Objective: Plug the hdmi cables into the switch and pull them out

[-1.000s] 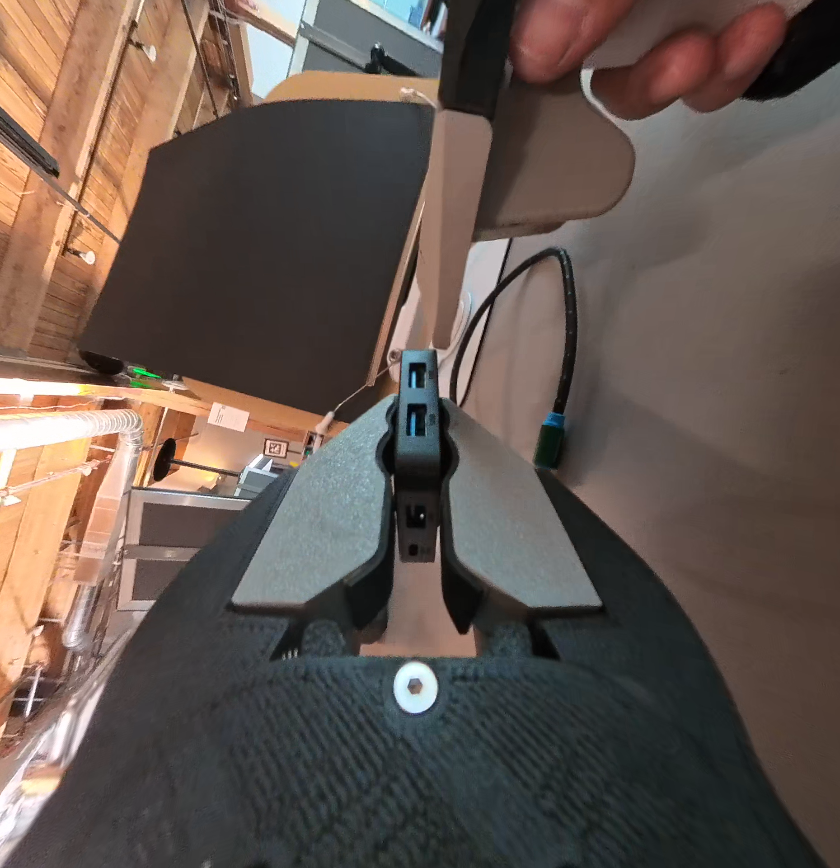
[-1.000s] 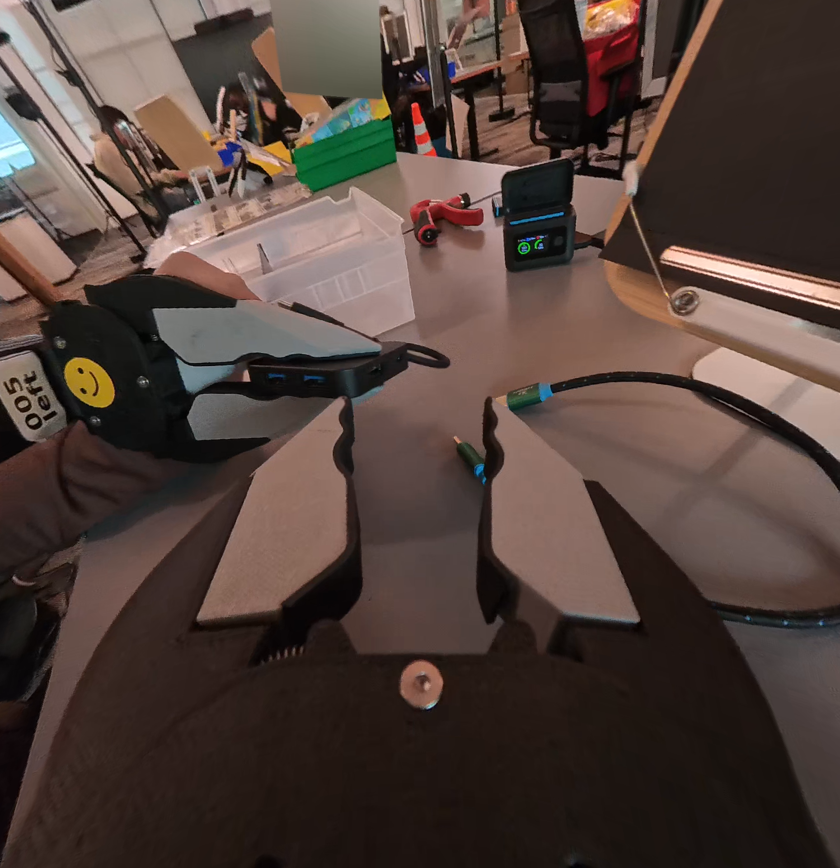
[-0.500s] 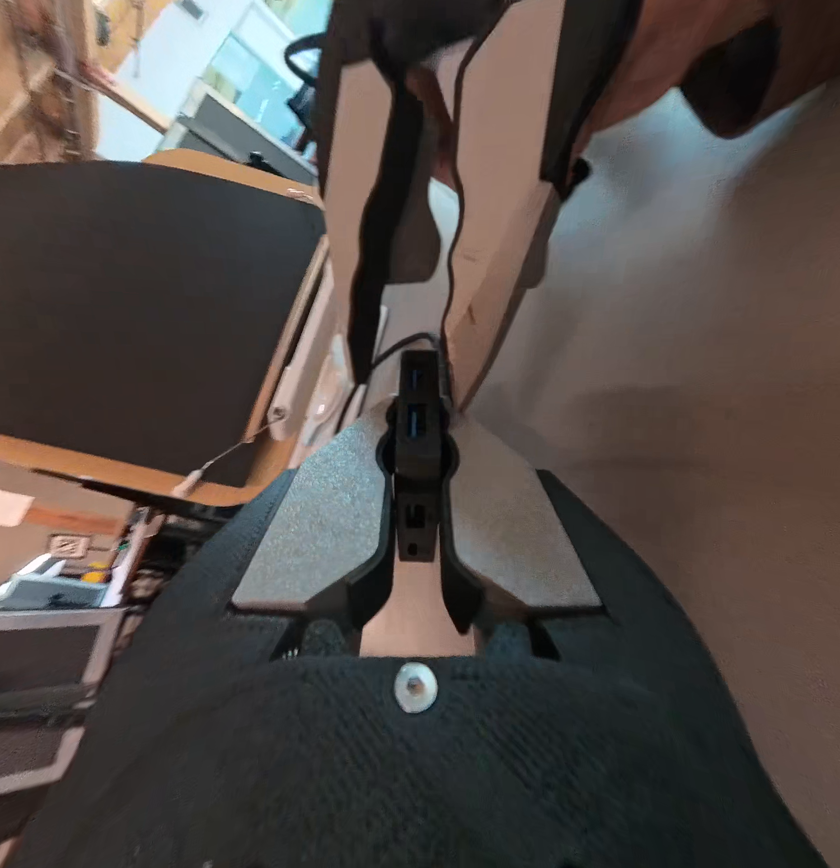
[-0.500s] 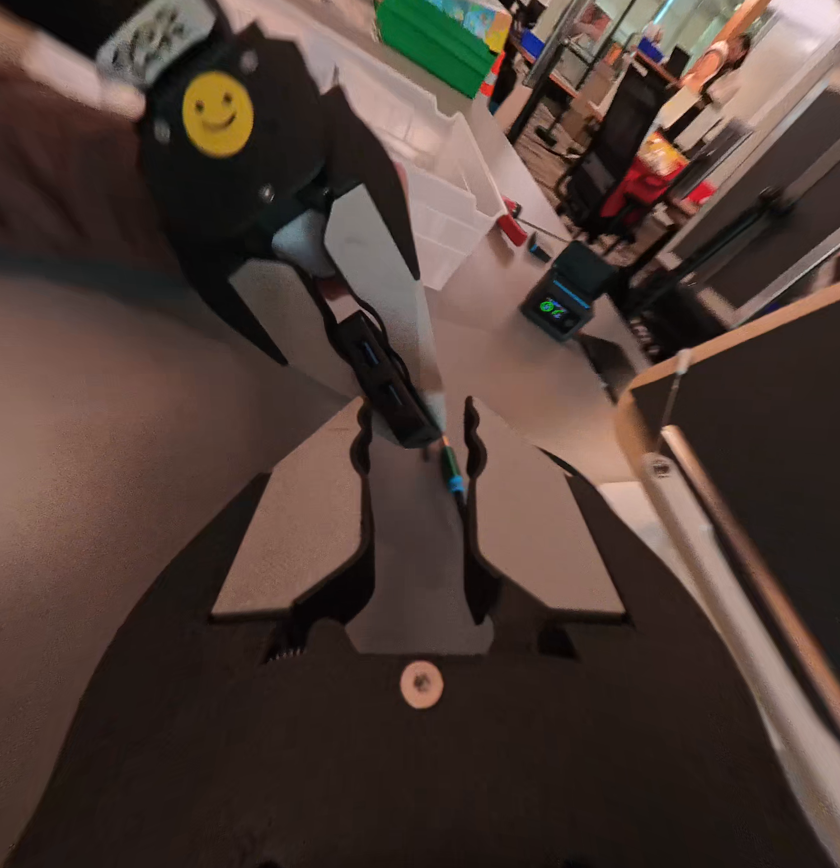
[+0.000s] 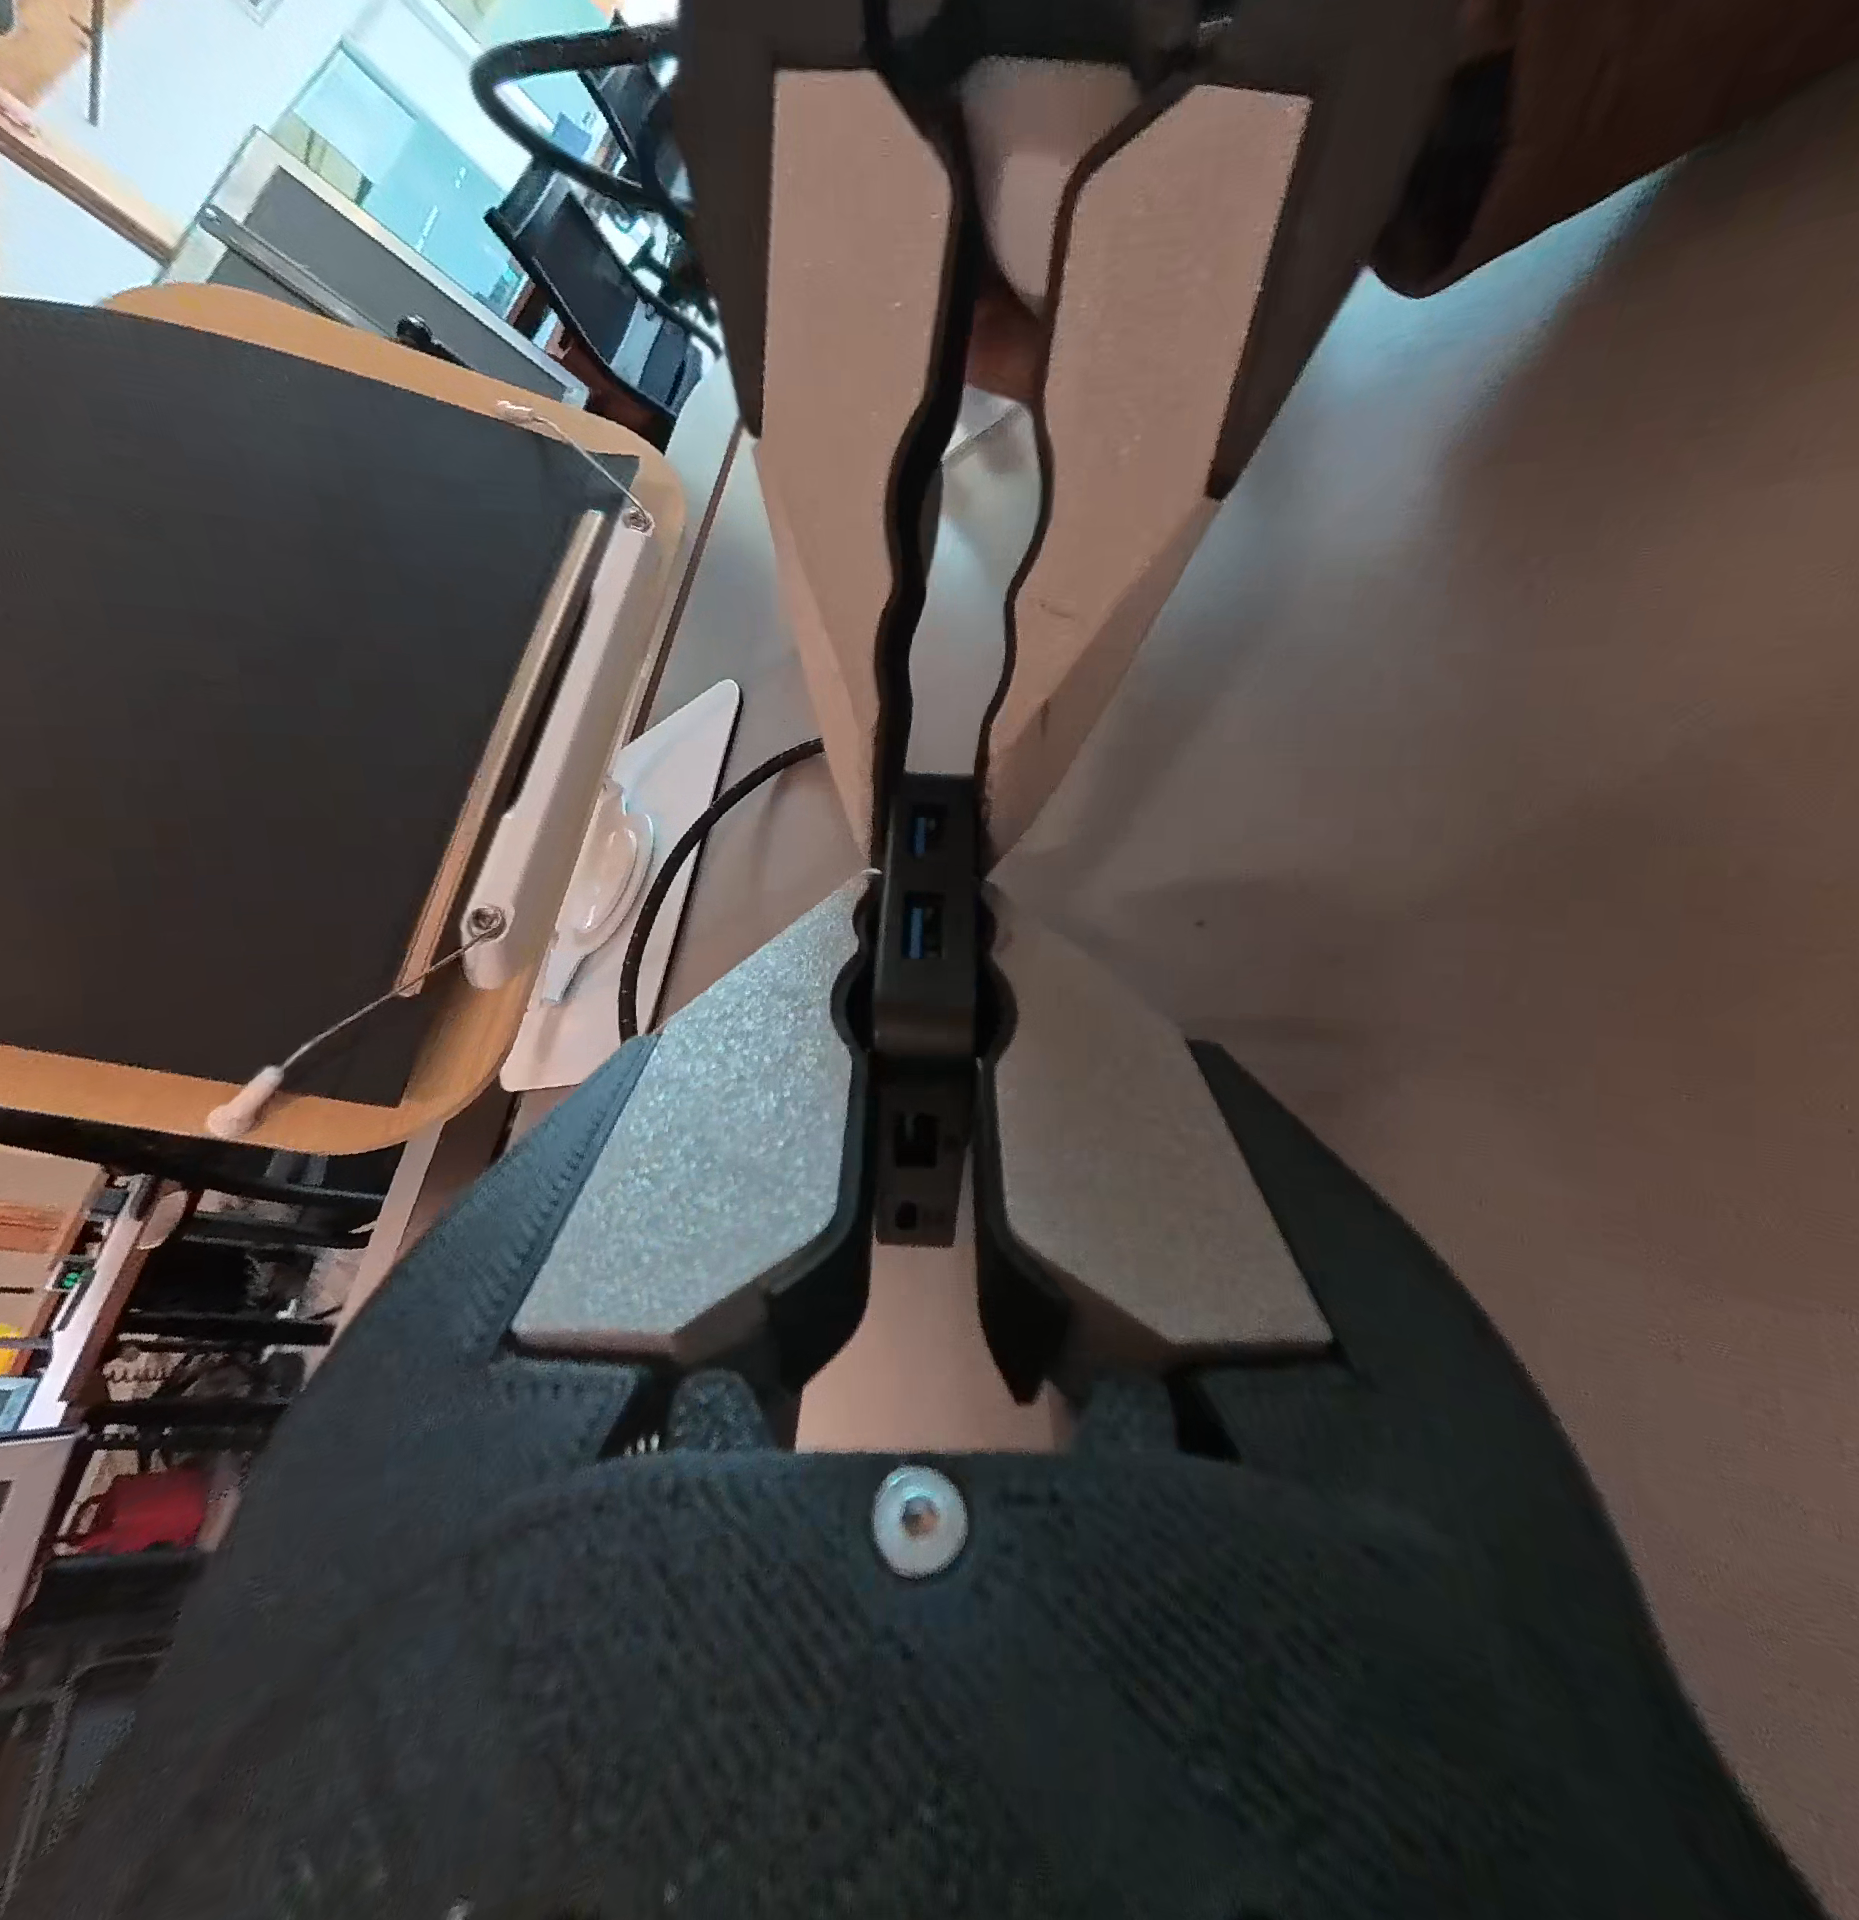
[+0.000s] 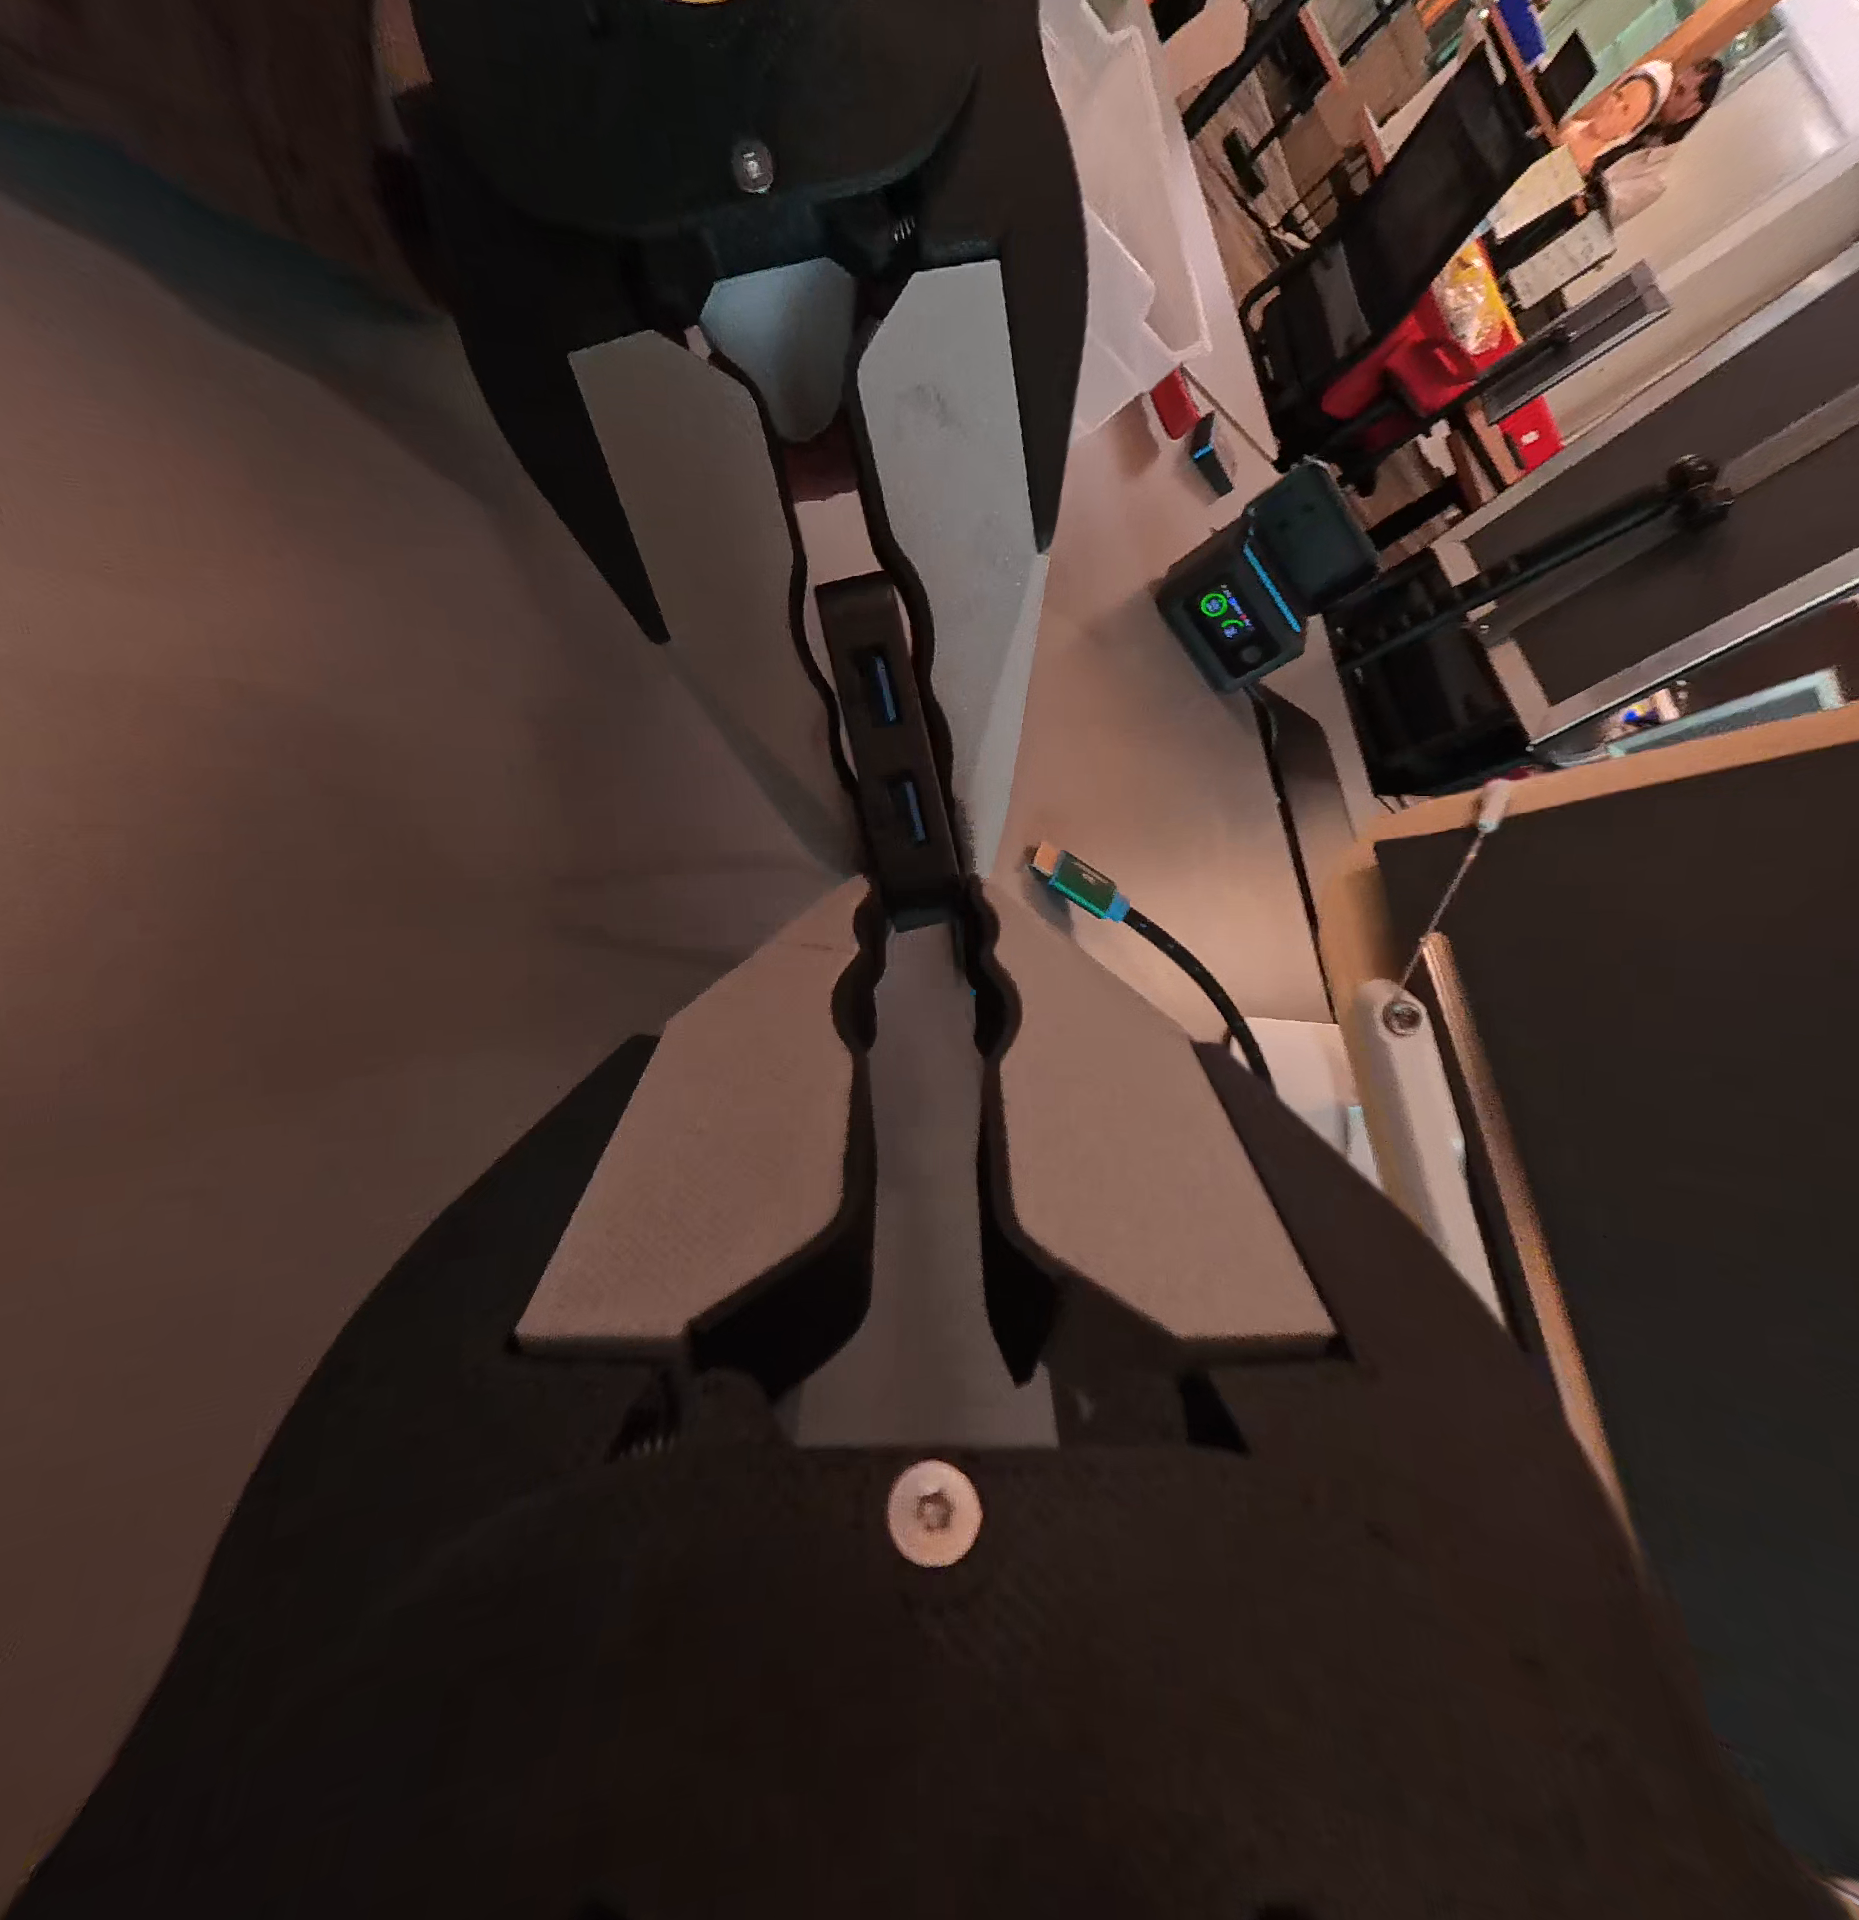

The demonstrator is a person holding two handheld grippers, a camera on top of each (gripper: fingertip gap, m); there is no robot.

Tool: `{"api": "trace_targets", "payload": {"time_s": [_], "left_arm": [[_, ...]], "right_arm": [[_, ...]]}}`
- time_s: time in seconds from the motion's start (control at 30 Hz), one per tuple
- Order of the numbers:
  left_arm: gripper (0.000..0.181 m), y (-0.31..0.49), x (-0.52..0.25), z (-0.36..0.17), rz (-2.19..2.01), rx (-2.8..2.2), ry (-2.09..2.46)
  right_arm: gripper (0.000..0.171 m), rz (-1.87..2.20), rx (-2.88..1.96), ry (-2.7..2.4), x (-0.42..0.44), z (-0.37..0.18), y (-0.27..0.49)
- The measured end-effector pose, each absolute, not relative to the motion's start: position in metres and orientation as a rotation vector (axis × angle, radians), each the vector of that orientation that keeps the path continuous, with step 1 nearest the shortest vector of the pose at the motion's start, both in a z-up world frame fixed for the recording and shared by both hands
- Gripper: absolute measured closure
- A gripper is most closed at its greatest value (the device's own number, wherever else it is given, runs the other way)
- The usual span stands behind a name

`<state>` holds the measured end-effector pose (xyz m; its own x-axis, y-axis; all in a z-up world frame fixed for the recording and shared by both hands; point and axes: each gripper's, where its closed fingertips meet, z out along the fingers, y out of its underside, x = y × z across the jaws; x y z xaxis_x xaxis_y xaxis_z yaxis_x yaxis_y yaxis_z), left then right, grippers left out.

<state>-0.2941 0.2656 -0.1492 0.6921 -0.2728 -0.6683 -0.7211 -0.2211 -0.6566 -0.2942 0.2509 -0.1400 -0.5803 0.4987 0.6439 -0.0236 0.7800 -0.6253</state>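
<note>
The black switch (image 5: 920, 997) with two blue ports is clamped edge-up in my left gripper (image 5: 925, 894), which is shut on it above the grey table (image 5: 1476, 831). My right gripper (image 6: 920, 904) faces it, and its tips are closed around the switch's free end (image 6: 889, 727). In the left wrist view the right gripper (image 5: 930, 831) comes down from the top. A cable plug with a green and blue shell (image 6: 1083, 885) lies loose on the table right of the switch. A blue glint shows under my right finger; I cannot tell what it is.
A black panel with a wooden rim (image 6: 1683, 1143) stands at the right and also shows in the left wrist view (image 5: 229, 675). A small device with a lit screen (image 6: 1231, 623) and a clear plastic bin (image 6: 1122, 260) sit farther back. A white pad (image 5: 655, 821) lies by the black cable (image 5: 676, 862). The tips of both grippers are at nearly the same place.
My right gripper has swung round to face the left one, moved onto the switch's free end and narrowed its jaws. The left gripper has kept its hold on the switch.
</note>
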Motion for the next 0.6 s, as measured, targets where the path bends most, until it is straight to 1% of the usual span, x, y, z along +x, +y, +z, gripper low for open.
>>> {"api": "trace_targets", "payload": {"time_s": [0.13,0.6], "left_arm": [[0.169,0.268,-0.303,-0.152,0.585,-1.814,0.767],[0.170,0.266,-0.315,-0.157,0.699,-1.859,0.779]], "right_arm": [[0.160,0.661,-0.360,-2.063,-0.300,-0.142,0.257],[0.159,0.616,-0.365,-2.027,-0.304,-0.144,0.261]]}}
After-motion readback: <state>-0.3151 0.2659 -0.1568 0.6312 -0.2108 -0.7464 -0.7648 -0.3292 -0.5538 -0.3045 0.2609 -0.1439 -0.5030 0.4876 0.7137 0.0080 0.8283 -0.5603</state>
